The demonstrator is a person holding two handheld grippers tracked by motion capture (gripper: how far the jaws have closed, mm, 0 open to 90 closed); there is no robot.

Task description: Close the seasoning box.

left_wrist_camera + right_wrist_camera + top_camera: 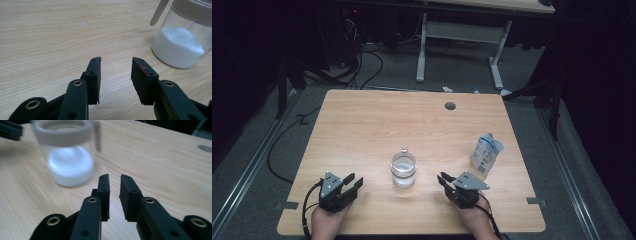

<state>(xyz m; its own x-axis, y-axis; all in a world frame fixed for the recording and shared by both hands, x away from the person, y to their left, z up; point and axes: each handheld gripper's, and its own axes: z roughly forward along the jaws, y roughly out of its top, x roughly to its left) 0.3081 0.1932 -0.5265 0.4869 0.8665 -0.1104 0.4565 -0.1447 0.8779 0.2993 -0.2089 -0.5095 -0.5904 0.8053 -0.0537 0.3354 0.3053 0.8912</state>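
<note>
A clear glass jar [403,170] with white powder in its bottom stands on the wooden table [377,120], near the front and midway between my hands. My left gripper [353,181] rests left of it, open, with nothing between its fingers. In the left gripper view the jar [182,42] stands ahead to the right of the open gripper [116,60]. My right gripper [444,179] lies right of the jar, pointing toward it. In the right gripper view the gripper [115,177] is open by a narrow gap that holds nothing, and the blurred jar [68,162] sits ahead to the left.
A blue and white pouch [486,152] stands upright near the table's right edge, beyond my right hand. A round cable hole [450,106] sits at the table's far side. Behind the table are a desk frame [459,45] and floor cables [362,60].
</note>
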